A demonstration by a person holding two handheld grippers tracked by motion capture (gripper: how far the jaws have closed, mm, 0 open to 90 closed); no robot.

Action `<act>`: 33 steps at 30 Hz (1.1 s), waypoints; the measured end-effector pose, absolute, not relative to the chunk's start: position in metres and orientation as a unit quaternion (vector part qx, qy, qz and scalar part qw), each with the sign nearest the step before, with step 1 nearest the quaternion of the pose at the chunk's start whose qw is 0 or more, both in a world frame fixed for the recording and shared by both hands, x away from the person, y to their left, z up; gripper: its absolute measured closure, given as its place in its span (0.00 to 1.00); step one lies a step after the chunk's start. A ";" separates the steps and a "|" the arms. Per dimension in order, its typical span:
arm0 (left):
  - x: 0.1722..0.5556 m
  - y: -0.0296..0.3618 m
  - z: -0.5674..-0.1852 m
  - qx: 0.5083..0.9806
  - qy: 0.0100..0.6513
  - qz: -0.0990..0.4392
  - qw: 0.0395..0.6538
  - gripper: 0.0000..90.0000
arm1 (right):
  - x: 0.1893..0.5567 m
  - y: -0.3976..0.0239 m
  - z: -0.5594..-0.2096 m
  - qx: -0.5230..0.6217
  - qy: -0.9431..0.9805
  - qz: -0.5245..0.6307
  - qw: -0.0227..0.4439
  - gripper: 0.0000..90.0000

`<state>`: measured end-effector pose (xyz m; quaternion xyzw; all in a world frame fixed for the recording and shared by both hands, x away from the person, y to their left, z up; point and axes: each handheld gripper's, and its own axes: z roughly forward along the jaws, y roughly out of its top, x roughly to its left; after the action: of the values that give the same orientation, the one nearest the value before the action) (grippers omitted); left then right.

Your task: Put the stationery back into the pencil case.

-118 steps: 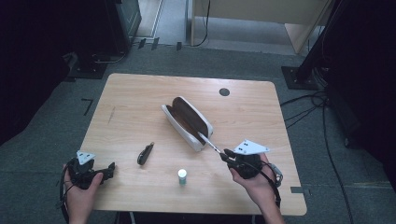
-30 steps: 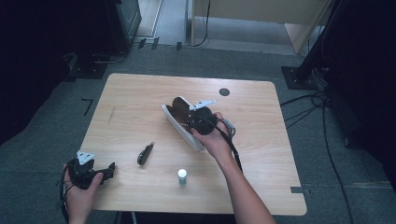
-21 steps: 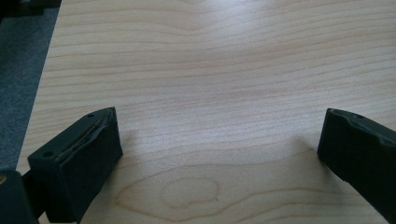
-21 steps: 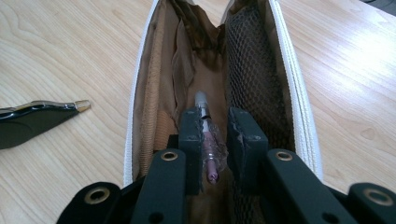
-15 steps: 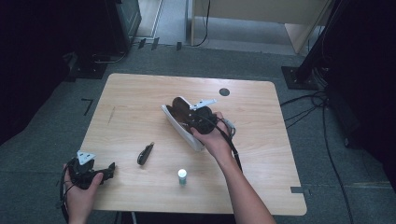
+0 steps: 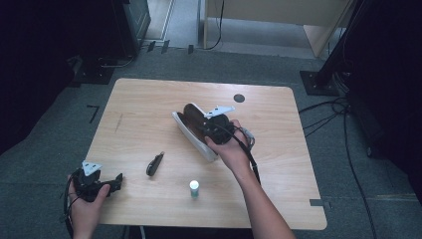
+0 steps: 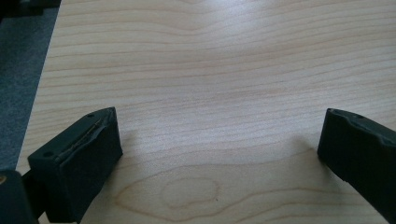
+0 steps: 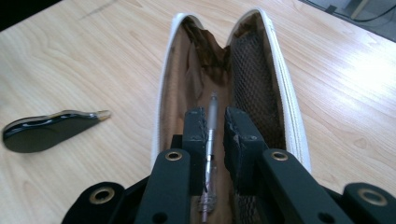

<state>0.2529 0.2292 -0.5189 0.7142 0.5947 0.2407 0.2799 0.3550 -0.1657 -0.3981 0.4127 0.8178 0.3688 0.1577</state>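
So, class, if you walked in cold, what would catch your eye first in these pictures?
The right gripper over the middle of the table, its jaws shut on a thin metal pen inside the open white pencil case. Next, the dark flat object and small white bottle nearer the person, and the left gripper open at the near left corner.

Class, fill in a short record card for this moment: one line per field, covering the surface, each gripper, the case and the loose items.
Surface: wooden table
Left gripper: open, over bare wood at the table's near left corner
Right gripper: shut on a thin silver pen, inside the case
Pencil case: white, unzipped, brown lining
Loose items: dark folding knife; small white bottle with green cap
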 end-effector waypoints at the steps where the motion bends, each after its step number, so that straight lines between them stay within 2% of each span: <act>1: 0.253 0.229 -0.519 0.715 0.594 0.241 0.280 0.00 | 0.353 -0.166 -0.397 0.411 0.818 0.371 0.157 0.87; 14: 0.253 0.229 -0.519 0.714 0.595 0.241 0.281 0.00 | 0.317 -0.176 -0.387 0.378 0.818 0.403 0.158 0.79; 33: 0.254 0.229 -0.519 0.714 0.595 0.240 0.280 0.00 | 0.268 -0.192 -0.397 0.331 0.826 0.437 0.133 0.69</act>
<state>0.2542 0.2285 -0.5187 0.7141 0.5949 0.2399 0.2802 0.2679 -0.1915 -0.3966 0.3308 0.8257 0.4370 0.1333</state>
